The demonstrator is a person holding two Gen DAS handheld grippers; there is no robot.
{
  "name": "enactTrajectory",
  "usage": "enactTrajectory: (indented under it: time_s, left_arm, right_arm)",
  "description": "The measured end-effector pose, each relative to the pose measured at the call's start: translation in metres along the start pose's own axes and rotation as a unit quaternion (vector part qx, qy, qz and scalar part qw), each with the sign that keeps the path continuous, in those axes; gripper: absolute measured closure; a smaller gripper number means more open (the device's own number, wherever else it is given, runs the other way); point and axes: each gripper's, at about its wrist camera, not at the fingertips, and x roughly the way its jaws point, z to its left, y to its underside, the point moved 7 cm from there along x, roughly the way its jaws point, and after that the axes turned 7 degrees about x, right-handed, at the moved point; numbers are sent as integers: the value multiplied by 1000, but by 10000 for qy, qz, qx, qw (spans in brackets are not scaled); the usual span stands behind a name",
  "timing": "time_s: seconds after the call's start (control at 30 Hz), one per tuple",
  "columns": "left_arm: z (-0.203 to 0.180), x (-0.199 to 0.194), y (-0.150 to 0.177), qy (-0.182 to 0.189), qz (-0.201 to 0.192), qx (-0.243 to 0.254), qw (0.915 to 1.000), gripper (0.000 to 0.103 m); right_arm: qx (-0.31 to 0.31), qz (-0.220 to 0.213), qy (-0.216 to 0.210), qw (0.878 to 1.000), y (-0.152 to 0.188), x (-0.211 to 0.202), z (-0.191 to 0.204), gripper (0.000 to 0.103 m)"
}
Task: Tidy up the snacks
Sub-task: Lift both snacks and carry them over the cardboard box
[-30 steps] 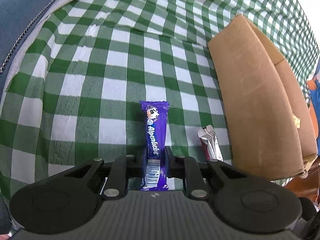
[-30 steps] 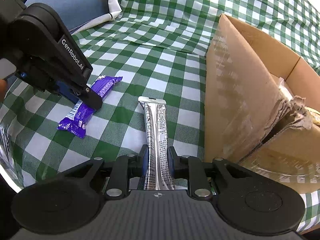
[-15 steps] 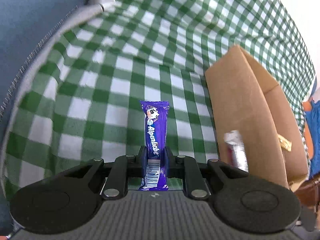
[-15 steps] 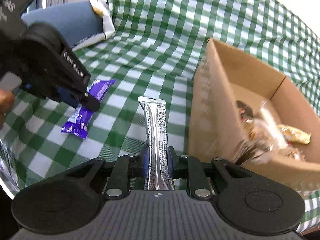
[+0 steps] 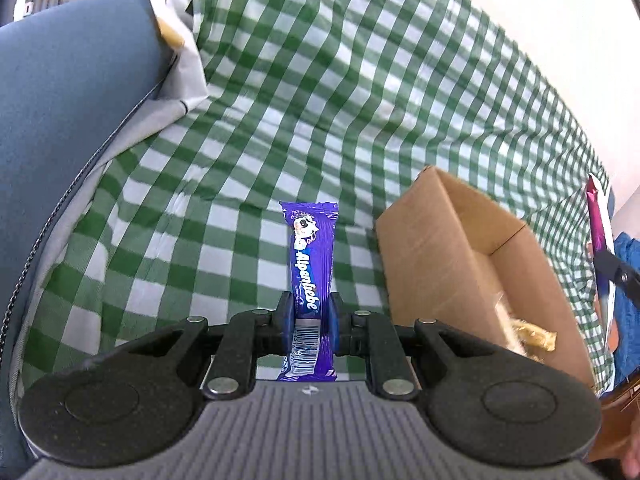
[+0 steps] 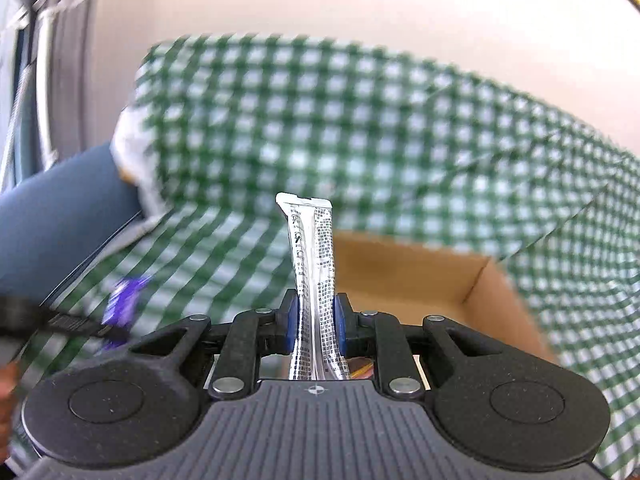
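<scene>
My left gripper (image 5: 309,320) is shut on a purple Alpenliebe candy bar (image 5: 311,256), held lengthwise above the green checked cloth (image 5: 360,92). To its right stands an open cardboard box (image 5: 448,256) with wrapped snacks (image 5: 528,332) inside. My right gripper (image 6: 316,322) is shut on a silver snack stick (image 6: 314,256), lifted above the near edge of the cardboard box (image 6: 404,276). In the left wrist view that snack stick (image 5: 598,224) shows at the far right edge, beyond the box. In the right wrist view the purple bar (image 6: 124,296) appears blurred at the left.
The checked cloth drapes over a couch-like seat and back. A blue cushion (image 5: 68,100) with a zipper lies at the left, with a white bag (image 5: 176,36) behind it. A hand (image 6: 6,392) shows at the left edge of the right wrist view.
Both grippers have risen off the cloth with their snacks. The right one rose much more and tilted up, so the box now lies below it and its inside has come into view.
</scene>
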Motion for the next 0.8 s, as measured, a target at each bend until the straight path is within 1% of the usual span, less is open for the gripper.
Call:
enactTrajectory:
  time_s: [0.1, 0.2, 0.3, 0.37, 0.5, 0.57, 0.7, 0.8]
  left_arm:
    - [-7, -1, -4, 79, -110, 8, 9999, 85]
    - [-16, -1, -7, 133, -186, 7, 9997, 85]
    - [-27, 2, -12, 230, -250, -32, 9994, 85]
    - [-39, 3, -17, 318, -306, -5, 9990, 85]
    - [-62, 7, -24, 435, -439, 117, 9980, 85]
    - [-75, 6, -28, 484, -546, 227, 9971, 85]
    - [-99, 3, -35, 749, -704, 354, 9941, 85]
    - [-113, 5, -41, 909, -717, 400, 9925, 85]
  right_arm:
    - [138, -184, 251, 9994, -9, 11, -34, 84]
    - [451, -325, 578, 9968, -3, 19, -68, 84]
    - [1047, -174, 786, 9912, 9, 18, -103, 84]
    - [1247, -171, 840, 9885, 10, 17, -117, 84]
    - [1247, -205, 961, 9873, 13, 16, -135, 84]
    - [1151, -206, 1057, 9875, 14, 15, -142, 84]
    - [1049, -207, 1188, 9871, 17, 14, -150, 84]
    - [1032, -198, 1266, 9864, 20, 12, -159, 84]
